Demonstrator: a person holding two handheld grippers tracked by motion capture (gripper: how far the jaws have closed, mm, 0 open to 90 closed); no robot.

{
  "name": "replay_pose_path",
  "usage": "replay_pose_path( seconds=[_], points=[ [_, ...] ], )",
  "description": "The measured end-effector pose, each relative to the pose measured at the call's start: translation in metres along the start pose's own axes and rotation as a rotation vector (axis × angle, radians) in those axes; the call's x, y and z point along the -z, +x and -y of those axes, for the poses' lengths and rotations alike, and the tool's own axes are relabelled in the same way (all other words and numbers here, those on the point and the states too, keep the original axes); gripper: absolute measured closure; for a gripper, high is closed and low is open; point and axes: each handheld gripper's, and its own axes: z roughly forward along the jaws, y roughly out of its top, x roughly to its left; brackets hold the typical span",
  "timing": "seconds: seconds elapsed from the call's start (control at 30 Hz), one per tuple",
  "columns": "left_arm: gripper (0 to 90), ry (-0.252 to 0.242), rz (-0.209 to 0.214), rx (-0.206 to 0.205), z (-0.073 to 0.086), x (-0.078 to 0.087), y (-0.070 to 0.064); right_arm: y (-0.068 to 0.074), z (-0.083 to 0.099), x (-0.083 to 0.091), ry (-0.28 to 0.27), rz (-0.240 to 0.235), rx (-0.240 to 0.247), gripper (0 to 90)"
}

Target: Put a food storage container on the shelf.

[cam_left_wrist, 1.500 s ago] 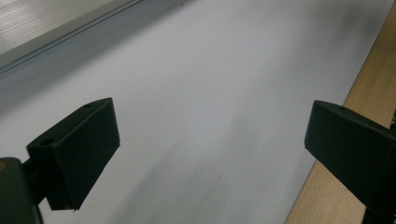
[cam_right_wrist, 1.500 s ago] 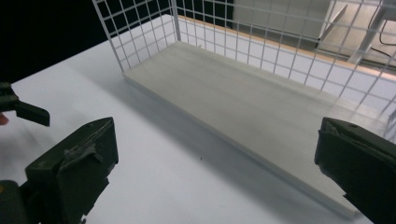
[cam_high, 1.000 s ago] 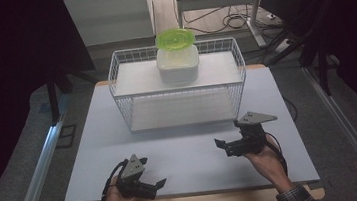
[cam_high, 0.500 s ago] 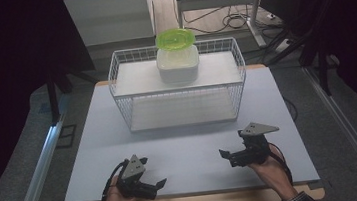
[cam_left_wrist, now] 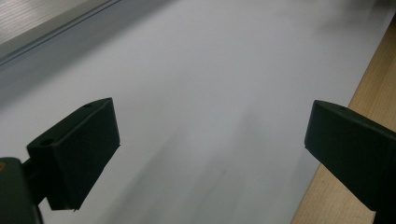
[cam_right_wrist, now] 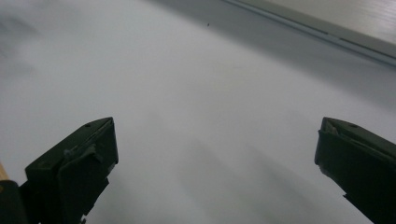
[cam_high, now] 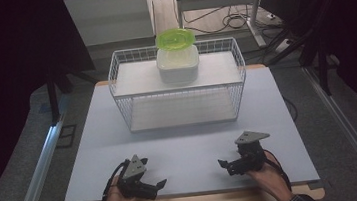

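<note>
White container on wire rack | lid hard to make out | left hand-held gripper, right hand-held gripper: jaws apart, empty

The high view looks forward and down over the whole desk from afar. Each tool's view skims close along that same pale desk surface, lower frame.

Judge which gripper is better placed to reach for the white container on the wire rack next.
Right, marginally. The right gripper sits a bit farther up the table than the left gripper, which lies at the near edge. Both are open and empty. The white container with its green lid stands about midway, so the advantage is slight.
</note>
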Motion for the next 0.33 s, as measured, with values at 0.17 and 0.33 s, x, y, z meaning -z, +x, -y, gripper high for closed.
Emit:
replay_pose_path(
  seconds=[0.17,0.33],
  points=[
    [2.9,0.008,0.001,-0.008,0.0001,-0.0007,-0.0004,0.0001,0.0028,-0.0055,0.030,0.002,0.009,0.0],
    [2.9,0.016,-0.002,-0.013,-0.0001,-0.0011,-0.0002,-0.0012,0.0037,-0.0071,0.044,-0.002,0.011,0.0]
  ],
)
